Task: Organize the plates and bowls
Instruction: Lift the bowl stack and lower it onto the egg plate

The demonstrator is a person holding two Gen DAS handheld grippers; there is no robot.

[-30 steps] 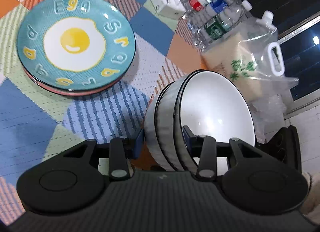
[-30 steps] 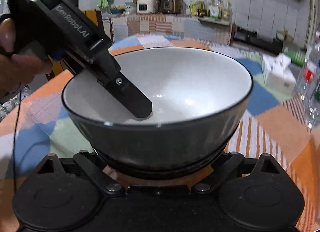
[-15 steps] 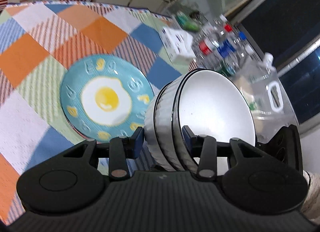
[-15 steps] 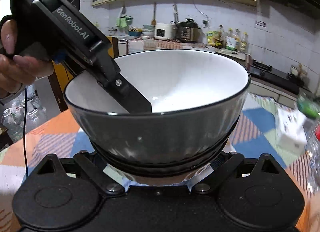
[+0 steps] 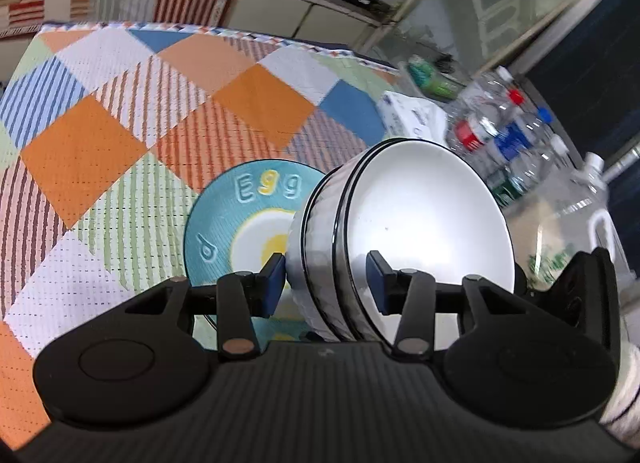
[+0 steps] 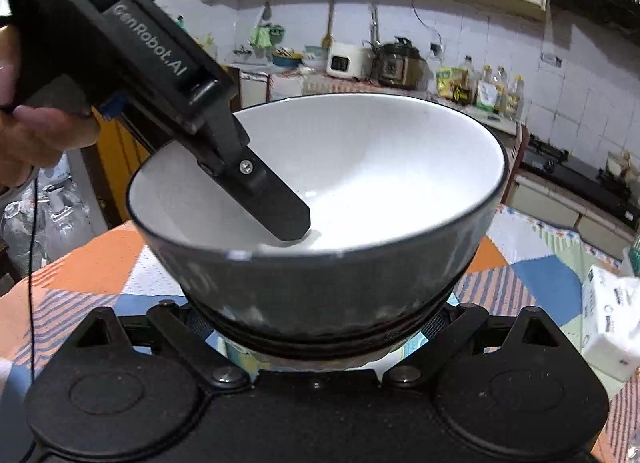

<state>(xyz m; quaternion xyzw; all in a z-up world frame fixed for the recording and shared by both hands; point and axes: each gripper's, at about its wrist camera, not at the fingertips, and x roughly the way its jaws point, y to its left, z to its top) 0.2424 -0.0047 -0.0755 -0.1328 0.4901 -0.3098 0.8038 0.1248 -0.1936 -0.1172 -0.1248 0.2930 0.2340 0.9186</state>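
My left gripper is shut on the rims of a stack of grey bowls with white insides and holds it in the air, tilted. Below it lies a teal egg plate on the patchwork tablecloth. In the right wrist view the same bowl stack fills the middle, with the left gripper's finger inside the top bowl. My right gripper's fingers are hidden under the stack, which sits between them; I cannot tell whether they touch it.
Several plastic bottles, a tissue box and a large clear jug stand at the table's right. The tissue box also shows in the right wrist view. Kitchen counter and cabinets lie behind.
The bowl stack has been lifted higher off the table by my left gripper. The egg plate now lies partly under the stack in the left wrist view.
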